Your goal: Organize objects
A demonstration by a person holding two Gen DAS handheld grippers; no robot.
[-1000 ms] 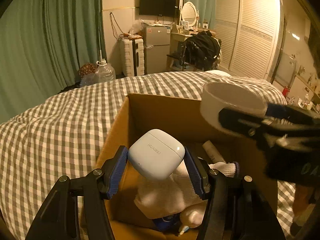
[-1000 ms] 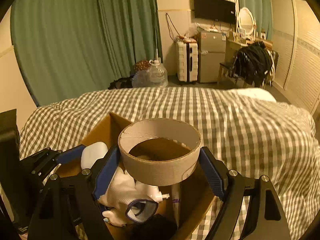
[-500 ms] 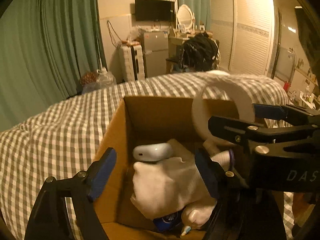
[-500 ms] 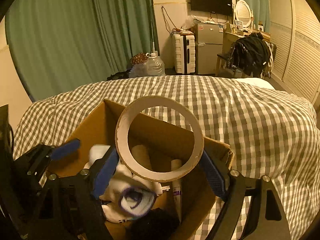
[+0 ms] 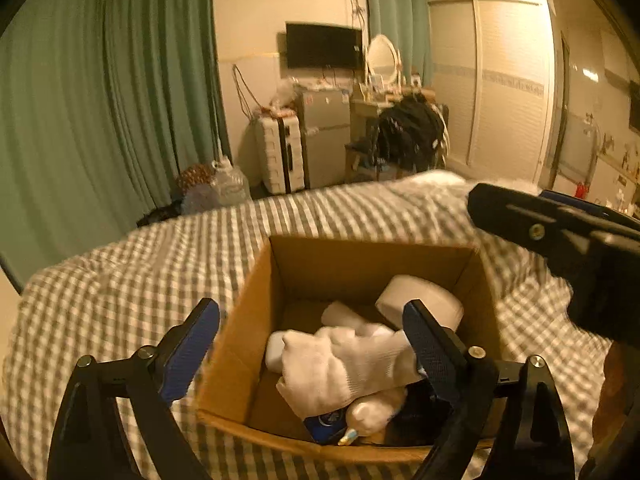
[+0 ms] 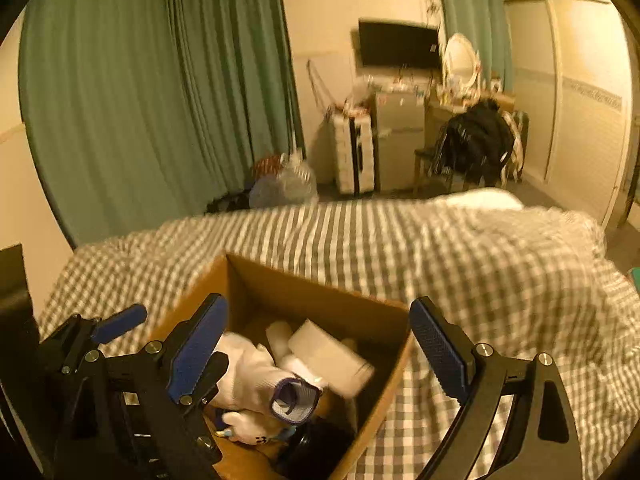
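While tape roll (image 5: 420, 300) lies boxed, right tool (image 6: 320, 344) empty

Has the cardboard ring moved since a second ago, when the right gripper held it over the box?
Yes. The cardboard ring has left the right gripper, whose jaws now stand open, and dropped into the cardboard box, lying by the white sock.

Lower centre of the frame: an open brown cardboard box (image 5: 240, 344) holds a white cardboard ring (image 5: 420, 302) on its side, a white sock (image 5: 344, 364) and a white earbud case (image 5: 274, 354).
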